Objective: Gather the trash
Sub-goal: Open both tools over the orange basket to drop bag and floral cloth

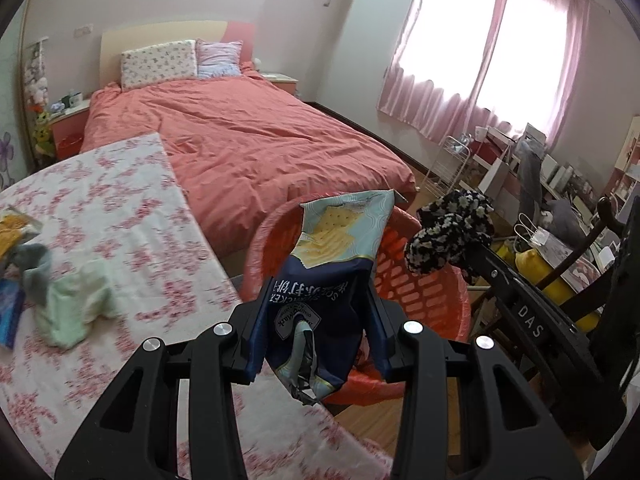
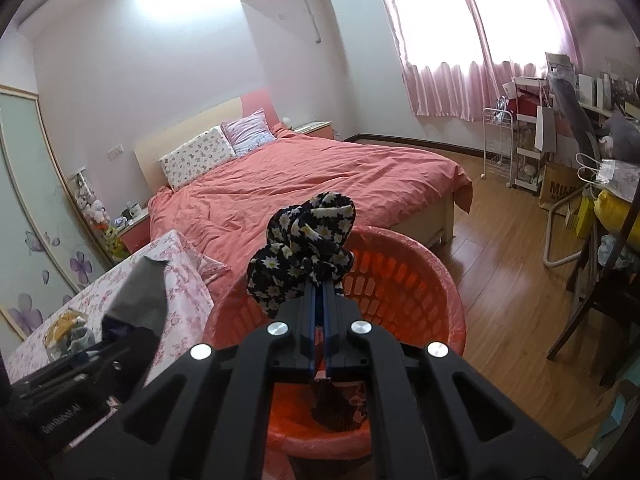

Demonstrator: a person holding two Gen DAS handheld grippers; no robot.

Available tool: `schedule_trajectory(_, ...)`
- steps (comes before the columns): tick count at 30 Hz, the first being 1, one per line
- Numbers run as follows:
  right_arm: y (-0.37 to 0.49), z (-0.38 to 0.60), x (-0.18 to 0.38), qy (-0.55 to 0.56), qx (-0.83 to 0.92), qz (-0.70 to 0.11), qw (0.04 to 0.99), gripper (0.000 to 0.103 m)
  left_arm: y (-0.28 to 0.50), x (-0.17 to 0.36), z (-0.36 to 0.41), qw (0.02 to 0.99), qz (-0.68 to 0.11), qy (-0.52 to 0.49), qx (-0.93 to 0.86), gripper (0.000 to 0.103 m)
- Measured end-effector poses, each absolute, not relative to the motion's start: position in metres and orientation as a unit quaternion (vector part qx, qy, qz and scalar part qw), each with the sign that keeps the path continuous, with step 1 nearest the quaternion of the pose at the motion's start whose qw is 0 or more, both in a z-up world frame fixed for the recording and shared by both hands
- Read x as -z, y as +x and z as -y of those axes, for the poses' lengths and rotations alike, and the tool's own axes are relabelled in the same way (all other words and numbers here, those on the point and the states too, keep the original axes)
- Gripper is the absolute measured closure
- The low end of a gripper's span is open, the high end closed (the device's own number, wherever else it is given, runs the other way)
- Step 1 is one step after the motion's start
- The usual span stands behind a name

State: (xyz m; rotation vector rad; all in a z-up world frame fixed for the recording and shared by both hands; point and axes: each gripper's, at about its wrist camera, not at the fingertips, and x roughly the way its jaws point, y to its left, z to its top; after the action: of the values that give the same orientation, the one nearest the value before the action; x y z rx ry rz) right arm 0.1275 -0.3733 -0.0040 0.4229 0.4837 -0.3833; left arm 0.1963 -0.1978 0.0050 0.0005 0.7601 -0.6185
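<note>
Hovering over the orange basket (image 2: 404,280), the left gripper (image 1: 316,320) clamps a cracker wrapper (image 1: 336,248) and the right gripper (image 2: 320,300) pinches a floral cloth (image 2: 304,256); neither dropped yet. More scraps (image 1: 24,248) wait on the tabletop (image 1: 120,200).

A table under a white cloth printed with pink blossoms (image 1: 120,208) stands against the foot of the bed. On it lie a pale green cloth (image 1: 76,300), a grey cloth (image 1: 36,272) touching it, a blue packet (image 1: 10,312) at the left edge and a yellow snack packet (image 1: 16,228) behind. Beside the table, an orange slotted basket (image 2: 400,280) stands on the wooden floor (image 2: 512,272).
</note>
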Motion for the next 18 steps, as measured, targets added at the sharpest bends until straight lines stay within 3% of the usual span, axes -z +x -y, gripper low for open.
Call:
schedule_trajectory(4, 0.137, 0.386, 0.012, 0.215, 0.185, -0.243, 0.928, 0.091, 0.205, 0.006, 0.213, 0.876, -0.380, 0.011, 0.296, 0.059)
schedule_trajectory(8, 0.145, 0.397, 0.021, 0.223, 0.187, -0.252, 0.923, 0.081, 0.210, 0.016, 0.219, 0.873, -0.394, 0.018, 0.287, 0.043)
schedule_trajectory(12, 0.143, 0.402, 0.028, 0.223, 0.201, -0.257, 0.919, 0.068, 0.212, 0.023, 0.216, 0.872, -0.404, 0.021, 0.275, 0.041)
schedule_trajectory(18, 0.139, 0.400, 0.032, 0.214, 0.213, -0.269, 0.915, 0.061, 0.208, 0.022, 0.199, 0.880, -0.403, 0.033, 0.251, 0.036)
